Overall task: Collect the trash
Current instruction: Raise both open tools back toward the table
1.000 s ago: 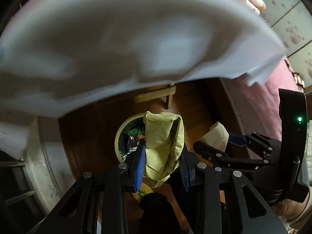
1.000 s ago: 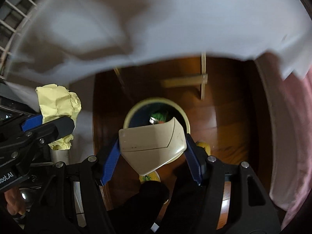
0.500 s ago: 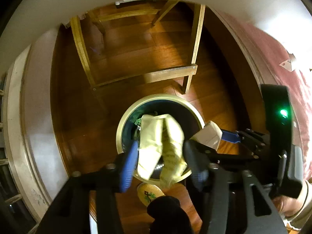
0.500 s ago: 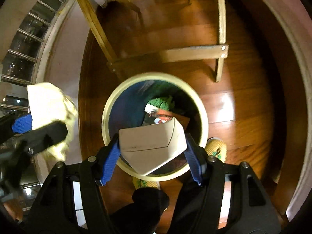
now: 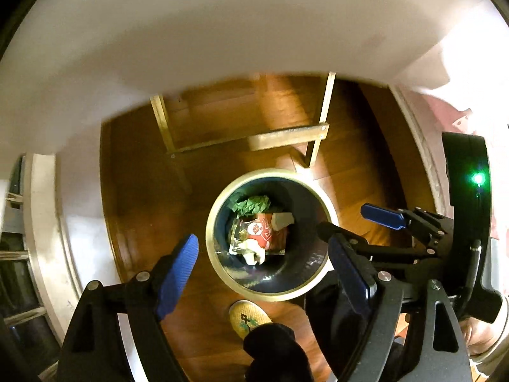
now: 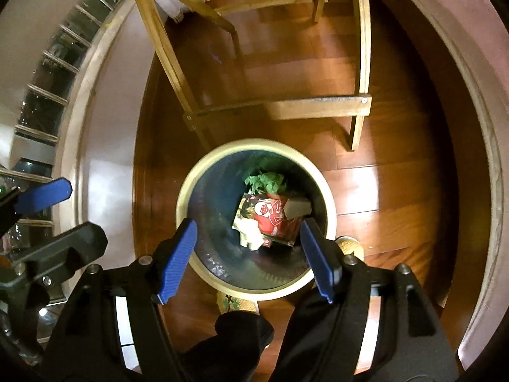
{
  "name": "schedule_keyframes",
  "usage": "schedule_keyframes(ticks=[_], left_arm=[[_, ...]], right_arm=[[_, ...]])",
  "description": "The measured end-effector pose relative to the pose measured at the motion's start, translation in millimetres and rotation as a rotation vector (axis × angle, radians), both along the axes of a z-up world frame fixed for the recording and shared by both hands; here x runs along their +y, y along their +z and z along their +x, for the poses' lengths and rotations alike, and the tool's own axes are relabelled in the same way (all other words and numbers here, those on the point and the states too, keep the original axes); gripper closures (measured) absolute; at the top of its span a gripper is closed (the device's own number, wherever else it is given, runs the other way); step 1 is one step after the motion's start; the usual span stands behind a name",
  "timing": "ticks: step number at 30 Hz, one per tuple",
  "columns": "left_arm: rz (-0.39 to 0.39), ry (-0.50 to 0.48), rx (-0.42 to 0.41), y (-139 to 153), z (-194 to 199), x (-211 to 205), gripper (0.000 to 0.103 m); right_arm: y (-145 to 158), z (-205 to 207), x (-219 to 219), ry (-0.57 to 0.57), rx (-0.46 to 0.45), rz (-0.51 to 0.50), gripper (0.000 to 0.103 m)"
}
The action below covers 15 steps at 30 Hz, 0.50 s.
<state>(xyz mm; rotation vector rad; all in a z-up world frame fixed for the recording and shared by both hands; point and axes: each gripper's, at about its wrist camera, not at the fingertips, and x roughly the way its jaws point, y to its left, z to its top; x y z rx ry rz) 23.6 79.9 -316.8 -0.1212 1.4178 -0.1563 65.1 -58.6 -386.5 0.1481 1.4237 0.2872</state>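
Over the bin, both grippers are pointing down, the left gripper and right gripper gaping with nothing between the pads, having just been opening. Below, the trash is lying inside the bin; beyond, a wooden frame is standing.

A round bin with a cream rim and dark blue inside is set upright on the wooden floor. Trash is piled at its bottom: a green crumpled wad, a red printed wrapper, a beige carton and a pale yellow paper.
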Motion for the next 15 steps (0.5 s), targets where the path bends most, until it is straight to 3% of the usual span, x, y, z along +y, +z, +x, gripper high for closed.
schedule_keyframes(ticks=[7,15], left_arm=[[0.002,0.019,-0.045,84.4,-1.8,2.6,0.013],[0.009,-0.017,-0.173,219.8,3.4,7.9,0.013]], right_arm=[[86.4,-4.5,-11.0,-0.03,-0.029,0.0,0.038],[215.6,-16.5,-25.0,-0.041,-0.139,0.009,0.038]])
